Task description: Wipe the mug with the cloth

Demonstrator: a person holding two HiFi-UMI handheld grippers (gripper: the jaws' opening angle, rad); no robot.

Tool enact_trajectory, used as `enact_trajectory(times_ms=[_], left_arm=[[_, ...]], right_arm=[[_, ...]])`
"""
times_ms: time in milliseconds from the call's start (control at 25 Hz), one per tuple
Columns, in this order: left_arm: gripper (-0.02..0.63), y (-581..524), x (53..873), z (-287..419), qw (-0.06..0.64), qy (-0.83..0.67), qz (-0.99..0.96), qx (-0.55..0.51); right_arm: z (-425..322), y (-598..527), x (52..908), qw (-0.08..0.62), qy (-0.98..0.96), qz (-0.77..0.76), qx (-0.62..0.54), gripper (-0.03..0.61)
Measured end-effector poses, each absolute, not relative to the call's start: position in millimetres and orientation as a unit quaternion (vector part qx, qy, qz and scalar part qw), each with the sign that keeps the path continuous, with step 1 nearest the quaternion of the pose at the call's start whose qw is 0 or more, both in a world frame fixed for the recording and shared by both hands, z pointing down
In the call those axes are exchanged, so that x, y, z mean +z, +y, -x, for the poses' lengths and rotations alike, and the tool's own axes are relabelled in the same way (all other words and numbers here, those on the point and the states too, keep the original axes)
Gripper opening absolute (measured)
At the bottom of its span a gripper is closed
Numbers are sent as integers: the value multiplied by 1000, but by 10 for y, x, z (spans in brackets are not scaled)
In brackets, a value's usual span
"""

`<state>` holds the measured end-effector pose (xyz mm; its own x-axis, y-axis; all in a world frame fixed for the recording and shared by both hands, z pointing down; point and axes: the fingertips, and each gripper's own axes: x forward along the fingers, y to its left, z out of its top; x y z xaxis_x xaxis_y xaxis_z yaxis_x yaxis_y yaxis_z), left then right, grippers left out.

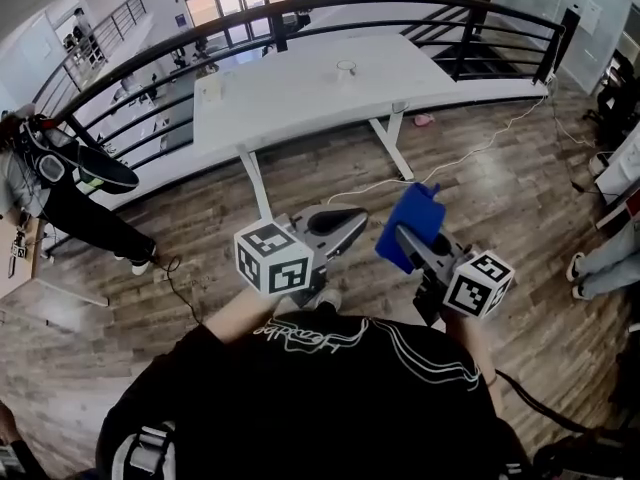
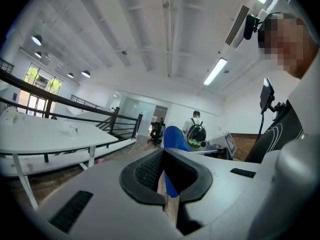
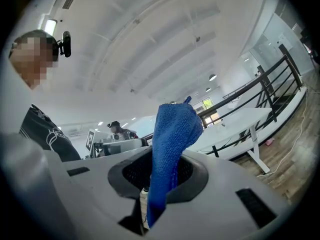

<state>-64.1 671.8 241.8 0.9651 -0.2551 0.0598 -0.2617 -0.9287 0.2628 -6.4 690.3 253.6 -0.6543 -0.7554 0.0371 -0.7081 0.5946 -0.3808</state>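
Note:
My right gripper (image 1: 408, 238) is shut on a blue cloth (image 1: 412, 223), held up in front of my chest. In the right gripper view the cloth (image 3: 172, 134) stands up from between the jaws and flops over at the top. My left gripper (image 1: 352, 220) is beside it, a little to the left, shut with nothing in it. In the left gripper view its dark pads (image 2: 150, 170) meet, and the blue cloth (image 2: 172, 136) shows beyond them. A small clear mug (image 1: 346, 69) stands on the white table (image 1: 300, 98), far from both grippers.
A pale cup-like object (image 1: 211, 86) stands on the table's left part. A black railing (image 1: 150, 58) runs behind the table. A white cable (image 1: 470, 153) lies on the wooden floor. A person (image 1: 60, 193) stands at the left, another person's feet (image 1: 585, 268) at the right.

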Motion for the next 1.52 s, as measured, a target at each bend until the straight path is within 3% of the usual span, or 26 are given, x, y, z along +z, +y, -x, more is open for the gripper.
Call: enact_trajectory(times_ms=[440,840,1080,1520], left_arm=[[8,6493,2437,577,135,-134,-982,14],[8,5646,2842,394,156,-126,-979,27],[8,4529,3219,197,180,-119,-976,40],[8,1256,3486,75,209,-170,-962,51]], right_arm=[[-72,6705,2557,69,885,418,-191,54],[-294,5868,2940,71,873,431,-218,54],[-497,4768,3309,70,860,441,-246,54],[-913,1699,3613,49,849,441,-287,54]])
